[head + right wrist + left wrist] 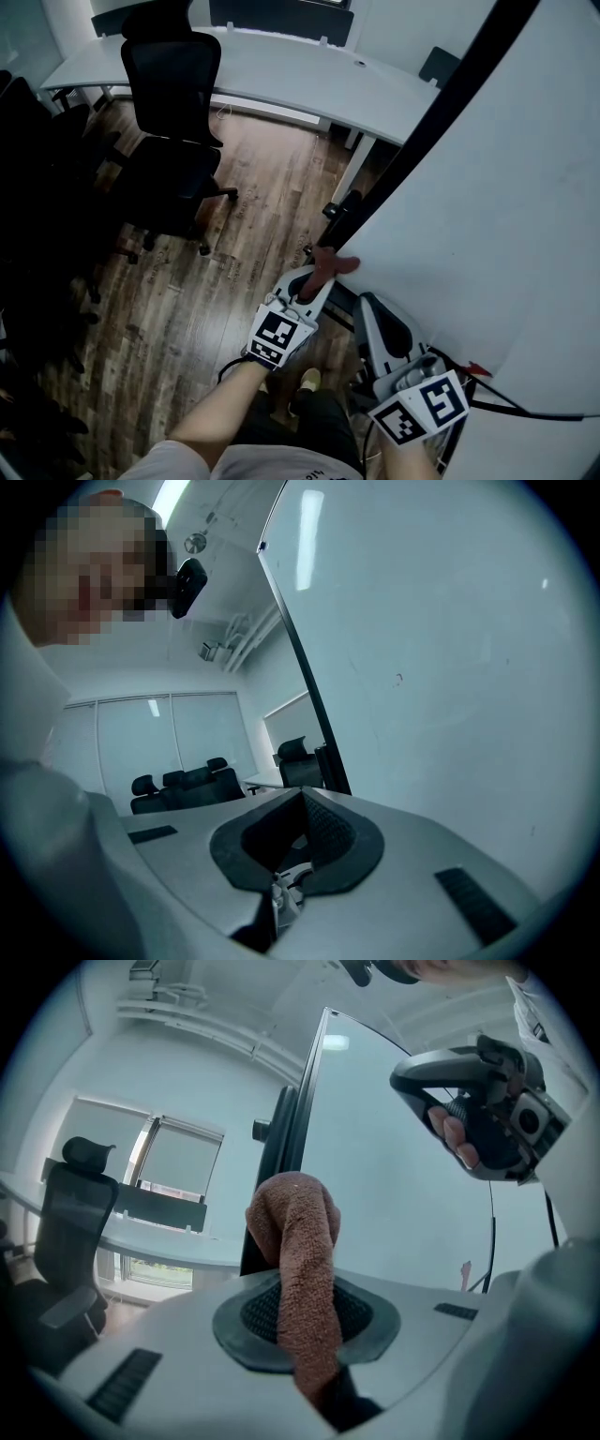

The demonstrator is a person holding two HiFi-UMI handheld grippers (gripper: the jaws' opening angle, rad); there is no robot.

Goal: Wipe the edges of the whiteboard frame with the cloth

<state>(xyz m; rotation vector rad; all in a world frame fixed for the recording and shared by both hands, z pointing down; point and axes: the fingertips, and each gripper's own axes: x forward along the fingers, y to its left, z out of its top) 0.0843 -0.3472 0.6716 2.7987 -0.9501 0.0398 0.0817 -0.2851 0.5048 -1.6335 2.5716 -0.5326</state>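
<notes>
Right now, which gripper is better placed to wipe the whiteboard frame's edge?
The left gripper: its jaws grip the brown cloth right at the black frame. The right gripper holds nothing and sits lower down.

Wood-plank floor (262,178) bears a black office chair (173,84) ahead-left of the left tool (319,277). White counter (281,80) stands beyond; more dark chairs (37,187) far left.

Cool, even indoor light; a long bright streak of glare lies on the glossy white whiteboard (441,649). Head view's left side is murky. Gripper views bend and darken at their rims
</notes>
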